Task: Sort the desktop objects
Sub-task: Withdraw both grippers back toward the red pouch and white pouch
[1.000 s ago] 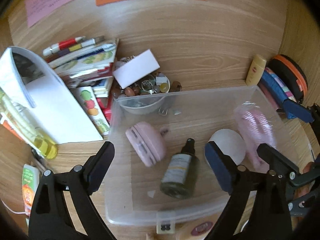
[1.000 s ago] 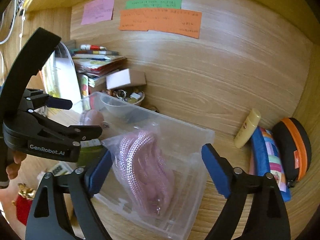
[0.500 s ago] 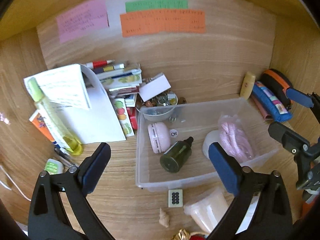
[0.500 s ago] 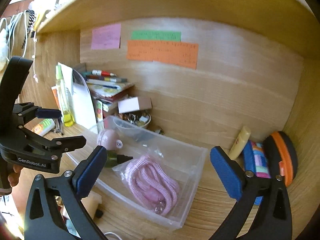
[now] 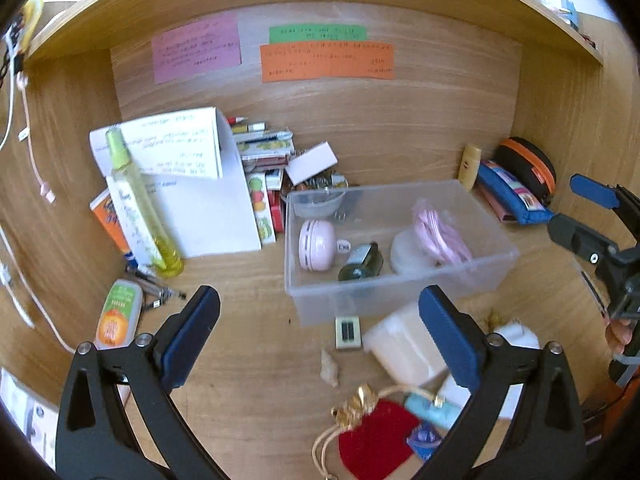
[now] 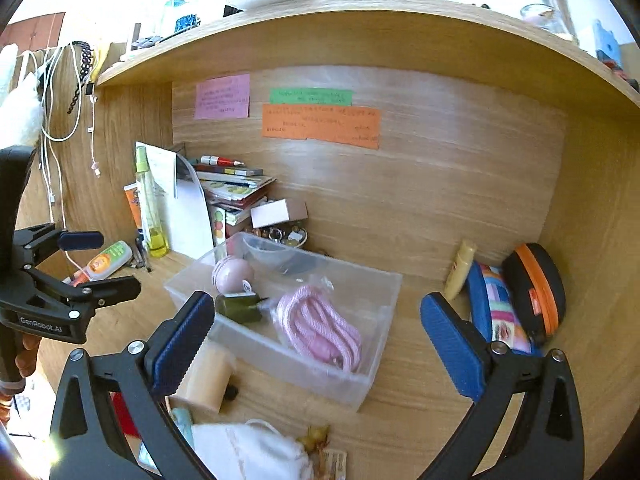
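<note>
Both grippers hang empty over the desk with their fingers spread wide, the left gripper (image 5: 320, 332) above the bare wood in front of the clear plastic bin (image 5: 400, 296), the right gripper (image 6: 316, 344) straddling the bin's near right end. The bin already holds a pink round gadget (image 5: 317, 245), a dark green bottle (image 5: 360, 262) and a bagged pink cord (image 6: 320, 328). What is left to sort lies on the near side of the bin, toward the person: a small white tile (image 5: 347, 332) just in front of the bin wall, a seashell (image 5: 329, 368) a little nearer, a translucent white container (image 5: 404, 346) lying with its long axis slanting from lower right up toward the bin, and a red pouch (image 5: 376, 440) with a gold cord. My guess is the left gripper is the nearer one for the tile and shell, which sit below and between its fingers. The only writing I can read is "GenRobot.AI" on the left gripper's body in the right wrist view; the sticky notes (image 5: 326, 62) on the back wall carry lines too small to make out
</note>
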Demonstrator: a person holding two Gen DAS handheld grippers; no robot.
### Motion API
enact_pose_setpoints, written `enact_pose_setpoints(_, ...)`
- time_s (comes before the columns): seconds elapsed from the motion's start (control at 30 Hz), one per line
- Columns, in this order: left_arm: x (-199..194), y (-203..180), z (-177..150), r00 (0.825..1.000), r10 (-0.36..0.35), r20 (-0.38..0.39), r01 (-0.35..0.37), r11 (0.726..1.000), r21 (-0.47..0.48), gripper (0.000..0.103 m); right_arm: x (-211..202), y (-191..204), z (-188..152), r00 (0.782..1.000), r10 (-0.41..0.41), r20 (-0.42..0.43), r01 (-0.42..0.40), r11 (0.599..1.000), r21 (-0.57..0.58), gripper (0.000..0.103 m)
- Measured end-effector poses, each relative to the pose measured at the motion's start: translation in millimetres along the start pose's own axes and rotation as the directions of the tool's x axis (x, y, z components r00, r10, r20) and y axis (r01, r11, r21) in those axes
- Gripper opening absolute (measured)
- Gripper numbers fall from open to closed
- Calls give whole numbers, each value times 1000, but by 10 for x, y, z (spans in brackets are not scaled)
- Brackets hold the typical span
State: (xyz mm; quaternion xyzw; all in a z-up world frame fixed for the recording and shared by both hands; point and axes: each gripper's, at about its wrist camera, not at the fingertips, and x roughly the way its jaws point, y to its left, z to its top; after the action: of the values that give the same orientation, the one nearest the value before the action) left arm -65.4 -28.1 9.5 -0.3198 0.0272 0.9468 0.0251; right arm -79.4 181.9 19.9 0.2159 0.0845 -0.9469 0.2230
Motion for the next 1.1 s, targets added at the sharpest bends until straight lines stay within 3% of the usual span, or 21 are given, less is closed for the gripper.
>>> enact_pose_setpoints(0.17, -11, 43, -220, 1000, -10, -28, 9, 1000, -16, 101, -145, -26, -199, 1000, -8, -19, 8, 1000, 22, 103)
enact_pose_setpoints(0.37, 125, 109, -510, 994, -14, -112, 9, 999, -46, 101, -195, -131, -462, 996, -42, -83, 47, 997, 55, 103)
enact_pose_setpoints(0.63, 228, 133, -896, 980, -6, -200, -4, 999, -50, 101, -164, -244, -853, 982, 17, -190, 13, 988, 154, 103)
enact_pose_setpoints(0.9, 304, 122, -1135, 970, -20, -242, 0, 997, -80, 101, -156, -132, -1223, 948, 147, -284, -77, 967, 243, 102)
enact_pose_setpoints(1.0, 338, 100, -1174, 967, -38, -251, 20, 997, -73, 101, -95, -97, -1345, 922, 219, -319, -125, 949, 290, 101)
enact_pose_setpoints(1.1, 397, 77, -1191, 961, -51, -270, 36, 997, -62, 101, 1, -73, -1425, 896, 274, -351, -157, 932, 327, 92)
